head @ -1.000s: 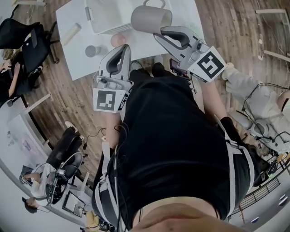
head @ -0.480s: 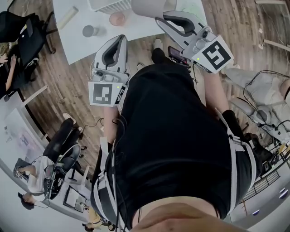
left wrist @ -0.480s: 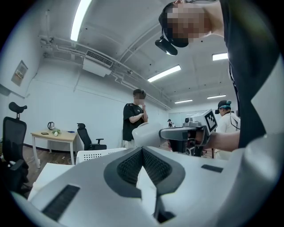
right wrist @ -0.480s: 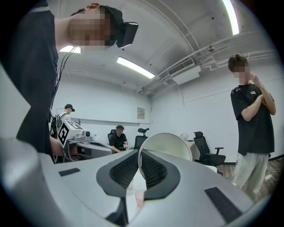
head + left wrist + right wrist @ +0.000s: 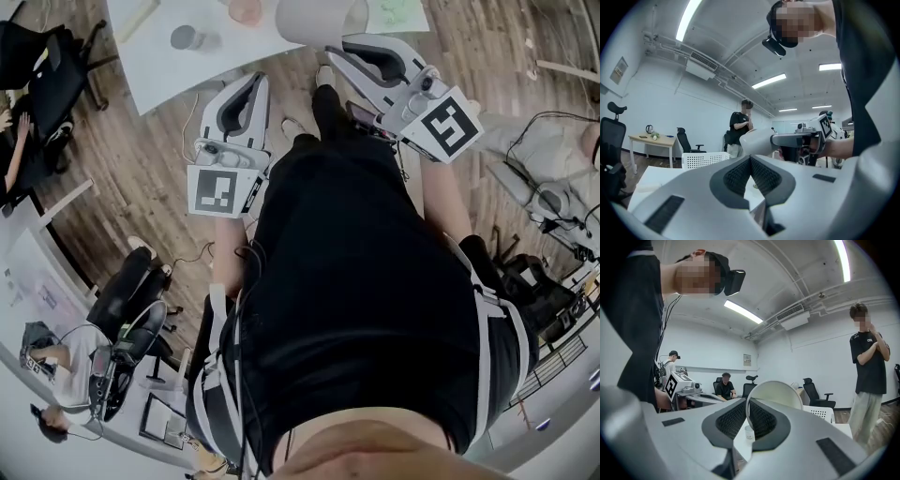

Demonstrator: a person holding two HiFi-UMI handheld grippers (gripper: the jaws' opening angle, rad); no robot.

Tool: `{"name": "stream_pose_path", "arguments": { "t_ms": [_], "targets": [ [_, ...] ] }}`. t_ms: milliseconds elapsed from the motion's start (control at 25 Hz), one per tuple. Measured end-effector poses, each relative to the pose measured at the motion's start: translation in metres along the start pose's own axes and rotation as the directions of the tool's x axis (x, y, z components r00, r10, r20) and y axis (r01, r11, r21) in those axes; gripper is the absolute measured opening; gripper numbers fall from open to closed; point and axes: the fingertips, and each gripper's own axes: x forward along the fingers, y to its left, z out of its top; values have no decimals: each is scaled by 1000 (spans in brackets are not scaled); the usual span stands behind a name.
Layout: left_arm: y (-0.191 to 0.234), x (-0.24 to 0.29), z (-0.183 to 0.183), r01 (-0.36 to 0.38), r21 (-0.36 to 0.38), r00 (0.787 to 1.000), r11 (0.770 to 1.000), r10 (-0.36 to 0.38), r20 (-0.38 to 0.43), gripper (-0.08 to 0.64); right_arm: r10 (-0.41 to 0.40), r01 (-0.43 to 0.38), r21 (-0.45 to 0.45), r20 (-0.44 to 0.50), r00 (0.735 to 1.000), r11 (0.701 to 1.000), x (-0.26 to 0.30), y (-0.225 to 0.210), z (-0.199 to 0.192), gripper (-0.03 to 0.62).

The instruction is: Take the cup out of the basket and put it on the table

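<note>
A light grey cup (image 5: 314,21) hangs sideways in the air at the top of the head view, my right gripper (image 5: 333,52) shut on its rim. In the right gripper view the thin rim (image 5: 776,397) stands clamped between the ribbed pads (image 5: 761,420). My left gripper (image 5: 260,80) is shut and empty, level, to the left of the cup. The left gripper view shows its own tips (image 5: 750,159) pressed together, and beyond them the cup (image 5: 757,140) in the right gripper (image 5: 774,139). The white perforated basket (image 5: 705,159) stands on the white table (image 5: 661,176) ahead.
On the table (image 5: 159,70) lie a small grey cylinder (image 5: 183,37) and a pink disc (image 5: 246,9); a small cup (image 5: 748,432) stands there too. A person in black (image 5: 869,371) stands by the basket (image 5: 820,412). Office chairs and seated people surround the wooden floor (image 5: 159,178).
The table has slid toward the top of the head view and the basket has left that view. Both grippers have moved with the person, the cup still in the right one.
</note>
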Motion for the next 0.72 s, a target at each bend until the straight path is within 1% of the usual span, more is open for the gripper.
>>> {"name": "stream_pose_path", "arguments": {
  "t_ms": [120, 200, 360, 560, 720],
  "targets": [
    [-9, -10, 1, 22, 10, 1000, 1000, -22, 6, 21, -2, 2, -14, 7, 1000, 1000, -12, 17, 2, 36],
    [-13, -11, 2, 24, 19, 1000, 1000, -24, 7, 21, 3, -3, -24, 8, 1000, 1000, -20, 21, 1, 36],
    [-20, 0, 7, 11, 19, 1000, 1000, -11, 17, 21, 17, -16, -9, 25, 1000, 1000, -30, 14, 3, 36],
    [-31, 13, 16, -24, 11, 999, 1000, 24, 40, 21, 36, -36, -22, 31, 999, 999, -46, 4, 6, 35],
    [-42, 27, 14, -37, 6, 999, 999, 36, 37, 21, 56, -56, 10, 39, 998, 998, -55, -4, 2, 35]
  ]
}}
